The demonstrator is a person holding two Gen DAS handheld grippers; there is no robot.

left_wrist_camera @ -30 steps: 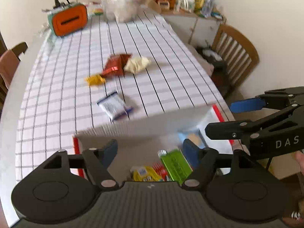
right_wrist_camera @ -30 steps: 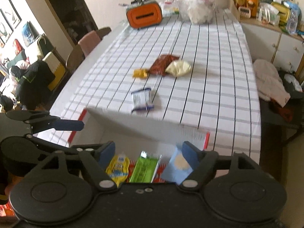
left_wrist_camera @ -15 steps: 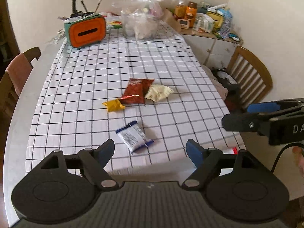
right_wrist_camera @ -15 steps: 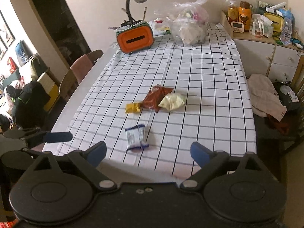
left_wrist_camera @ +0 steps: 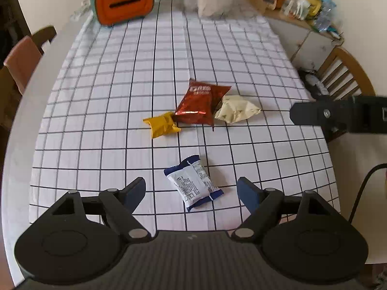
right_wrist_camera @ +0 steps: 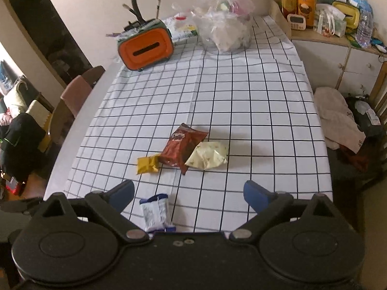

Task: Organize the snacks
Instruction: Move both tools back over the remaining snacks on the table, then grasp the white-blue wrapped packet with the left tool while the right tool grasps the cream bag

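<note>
Snacks on the checked tablecloth (left_wrist_camera: 121, 111) ahead of my fingers, four in all. My left gripper (left_wrist_camera: 191, 189) is spread wide with nothing gripped; its jaws have just been opening a little. The white-and-blue packet (left_wrist_camera: 192, 184) lies flat between and just ahead of my left fingertips (left_wrist_camera: 135, 189), apart from both. Beyond it sit the yellow packet (left_wrist_camera: 161, 125), the red bag (left_wrist_camera: 200, 102) and the cream bag (left_wrist_camera: 235, 109), close together; red overlaps cream and touches yellow.

My right gripper (right_wrist_camera: 188, 193) is also released, jaws having just widened, empty. From the right wrist view the white-and-blue packet sits near the inner side of my left-hand finger, partly hidden by the gripper body. The cluster of three lies further out, roughly centred between the fingers.

Surroundings: orange tissue box (right_wrist_camera: 146, 48) and clear plastic bag (right_wrist_camera: 225, 26) at the far table end, well apart from the snacks. Nothing stands between fingers and packets. Right gripper's arm intrudes at the right edge of the left wrist view.
</note>
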